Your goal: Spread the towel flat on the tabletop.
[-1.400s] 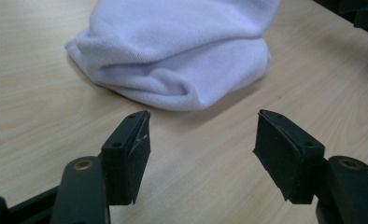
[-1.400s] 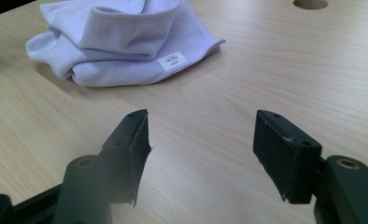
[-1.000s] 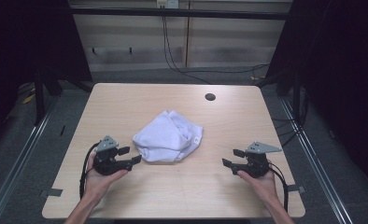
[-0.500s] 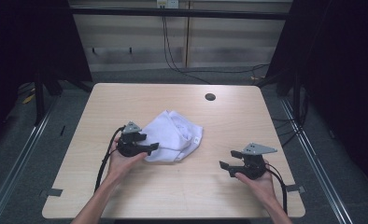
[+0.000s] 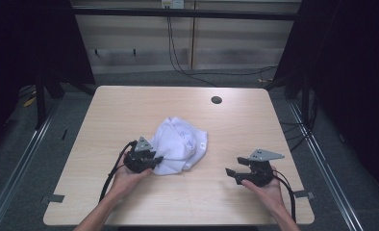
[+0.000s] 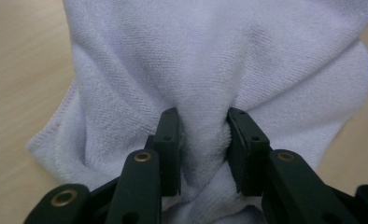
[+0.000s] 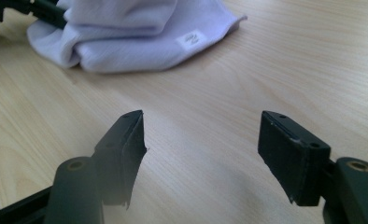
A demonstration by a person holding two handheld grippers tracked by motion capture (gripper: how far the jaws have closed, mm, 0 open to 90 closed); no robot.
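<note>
In the high view, a crumpled white terry cloth [image 5: 180, 150] is seen lying near the middle of the pale wooden table [image 5: 130, 106], with a small round dark hole [image 5: 216, 100] set well beyond it near the far edge. The left gripper [image 5: 155, 160] is pressed into the cloth's near left edge, its hand angled inward; the right gripper [image 5: 232, 174] is held well apart, level above bare wood. In the left gripper view, a bunched fold of cloth [image 6: 205, 140] is shown pinched between jaws that have just been closing. In the right gripper view, the jaws [image 7: 201, 154] are spread wide over bare wood, and a small white label [image 7: 192, 39] is revealed on the cloth
</note>
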